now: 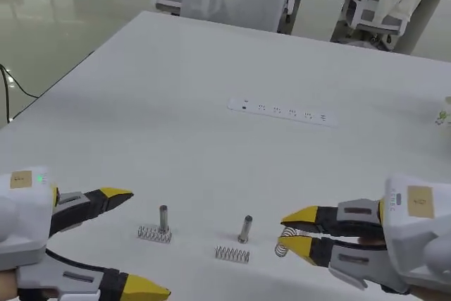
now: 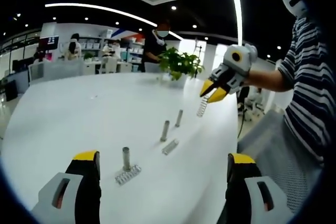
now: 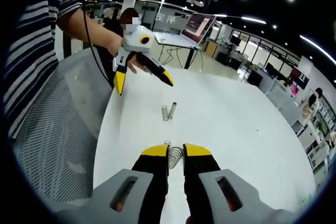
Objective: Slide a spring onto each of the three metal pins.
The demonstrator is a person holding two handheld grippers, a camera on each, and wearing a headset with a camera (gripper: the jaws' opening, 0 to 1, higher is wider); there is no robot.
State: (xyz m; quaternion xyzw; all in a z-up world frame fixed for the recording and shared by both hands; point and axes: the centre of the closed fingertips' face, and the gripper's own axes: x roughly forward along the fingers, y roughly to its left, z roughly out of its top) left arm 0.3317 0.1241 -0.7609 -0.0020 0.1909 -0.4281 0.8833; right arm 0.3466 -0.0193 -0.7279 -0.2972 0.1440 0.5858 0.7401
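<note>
**Head view.** On the white bench (image 1: 211,68) the first pin (image 1: 163,218) stands upright, with the first spring (image 1: 154,234) lying on its side against the pin's foot. To the right of the first pin stands the second pin (image 1: 245,229). The loose spring (image 1: 232,254) lies flat to the right of the first pin and nearer the person. The right claw (image 1: 290,232) is farther right again and is clamped on the held spring (image 1: 281,249), whose coils hang out below the yellow tips. The left claw (image 1: 149,242) sits left of the first pin with its jaws wide apart. A power strip (image 1: 282,112) lies well beyond the first pin.

**Left gripper view.** The left claw (image 2: 163,157) is spread wide, and the first pin (image 2: 126,158) and first spring (image 2: 127,174) show between its tips. Beyond the first pin, in a row, stand the second pin (image 2: 165,130) and the third pin (image 2: 179,118). The loose spring (image 2: 170,146) lies beside the second pin. The right claw (image 2: 210,94) is above the far end of the row, and the held spring (image 2: 201,108) dangles just beside the third pin.

**Right gripper view.** The right claw (image 3: 176,150) is closed on the held spring (image 3: 175,157). Ahead stands a pin (image 3: 172,110) with a spring (image 3: 165,113) touching it, probably the first pin. Beyond it is the left claw (image 3: 143,83), with its jaws apart.
</note>
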